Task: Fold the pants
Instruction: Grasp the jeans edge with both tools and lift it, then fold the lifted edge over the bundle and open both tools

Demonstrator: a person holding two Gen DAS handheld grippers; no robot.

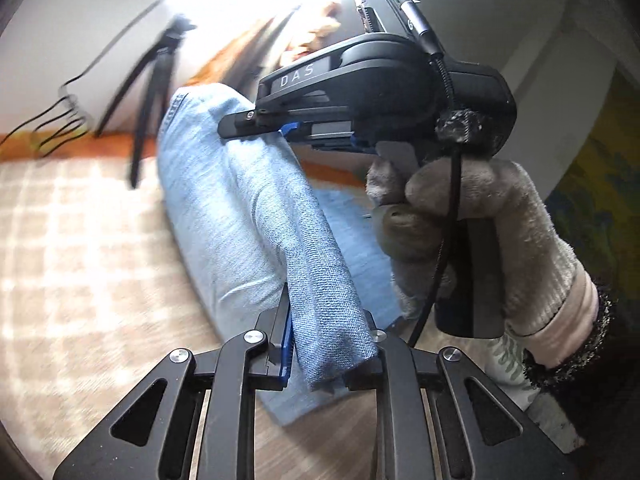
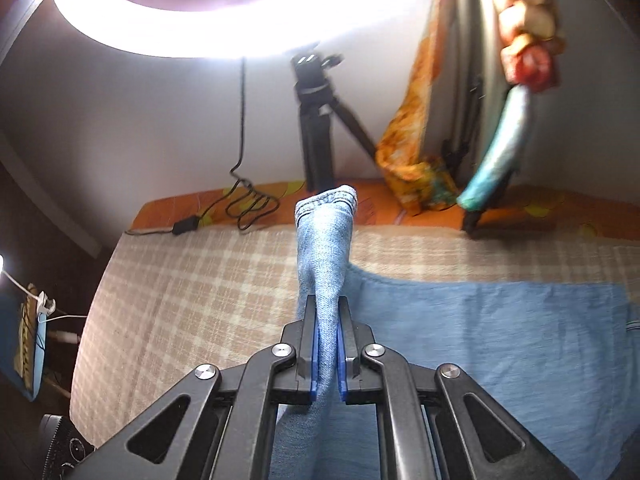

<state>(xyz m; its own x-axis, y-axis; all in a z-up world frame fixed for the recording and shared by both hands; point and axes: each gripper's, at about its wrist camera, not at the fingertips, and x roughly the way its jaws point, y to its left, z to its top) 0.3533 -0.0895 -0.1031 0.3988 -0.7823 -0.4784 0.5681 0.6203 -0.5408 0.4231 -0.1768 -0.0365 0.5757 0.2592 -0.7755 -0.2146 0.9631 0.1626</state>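
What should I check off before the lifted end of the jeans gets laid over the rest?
1. Left gripper shut on the jeans: ok.
2. Right gripper shut on the jeans: ok.
3. Lifted end clear of the checked cover: ok.
4. Rest of the jeans lying flat: ok in the right wrist view.
5. Hem edges aligned: cannot tell.
6. Tripod and cable off the landing area: ok.
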